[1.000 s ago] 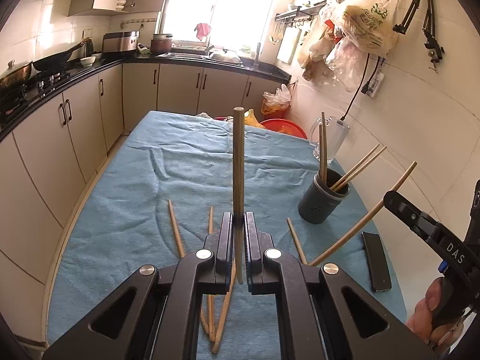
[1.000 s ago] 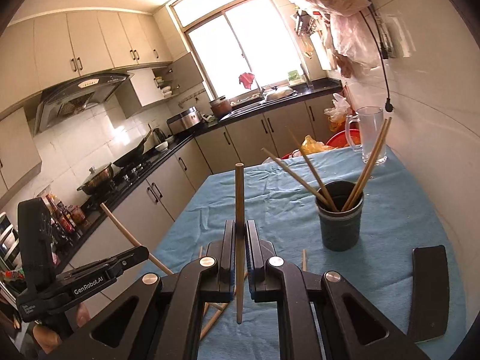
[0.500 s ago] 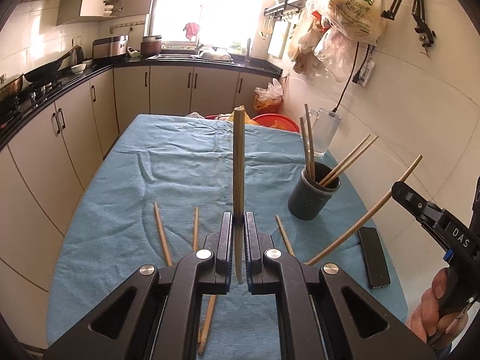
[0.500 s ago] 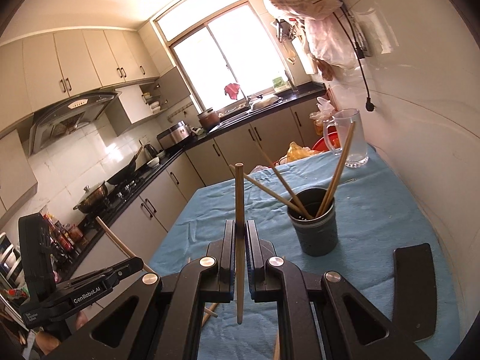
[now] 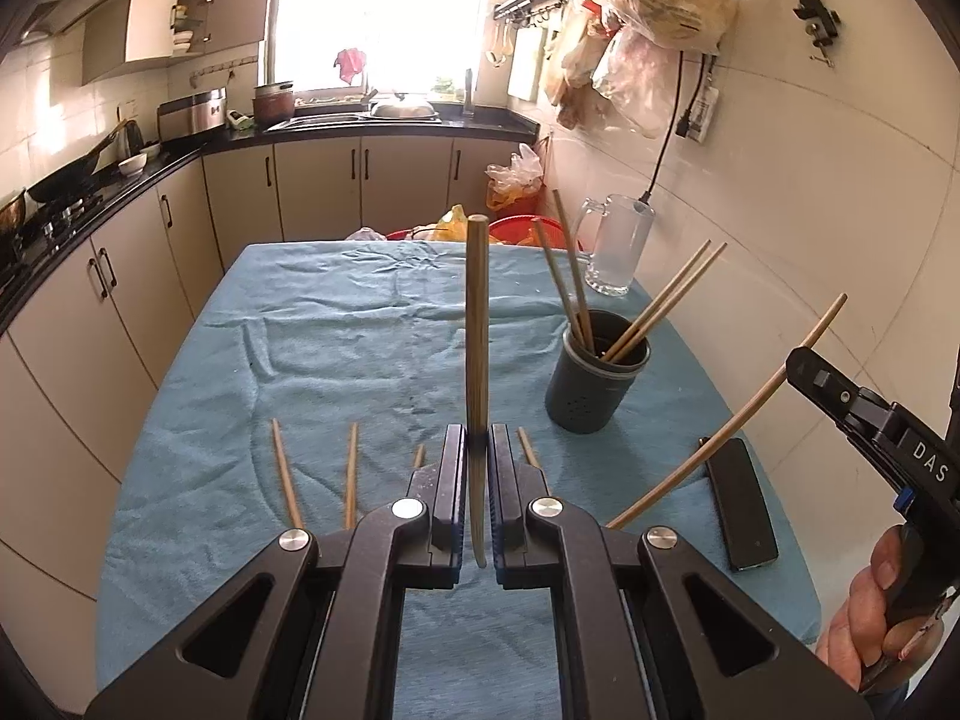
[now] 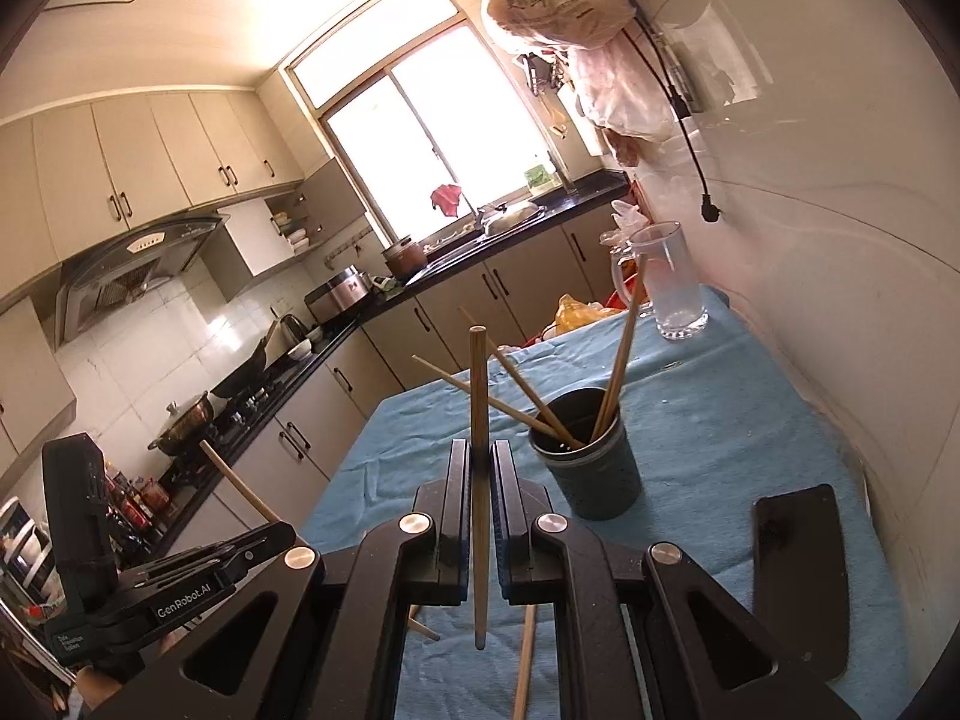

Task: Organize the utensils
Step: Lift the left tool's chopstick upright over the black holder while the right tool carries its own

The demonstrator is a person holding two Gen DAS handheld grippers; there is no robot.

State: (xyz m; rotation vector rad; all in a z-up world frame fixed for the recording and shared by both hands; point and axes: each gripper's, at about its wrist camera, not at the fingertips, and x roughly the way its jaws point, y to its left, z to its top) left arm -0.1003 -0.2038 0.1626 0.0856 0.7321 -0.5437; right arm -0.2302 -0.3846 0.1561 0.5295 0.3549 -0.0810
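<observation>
My left gripper (image 5: 477, 435) is shut on a wooden chopstick (image 5: 476, 324) that stands upright between the jaws. My right gripper (image 6: 479, 450) is shut on another chopstick (image 6: 479, 408), also upright. A dark grey utensil cup (image 5: 594, 384) with several chopsticks in it stands on the blue cloth, right of the left gripper; in the right wrist view the cup (image 6: 591, 474) sits just ahead and to the right. Loose chopsticks (image 5: 285, 474) lie on the cloth near the left gripper. The right gripper (image 5: 804, 369) shows at the left view's right edge with its chopstick (image 5: 738, 420) slanting.
A black phone (image 5: 741, 504) lies near the table's right edge by the wall. A glass mug (image 5: 618, 252) stands at the far right corner. A blue cloth (image 5: 336, 348) covers the table. Kitchen cabinets run along the left; a red basin sits behind the table.
Both grippers have shifted across the table with their chopsticks still held. The cup now sits nearer the middle in both views. Both wrists have rolled slightly.
</observation>
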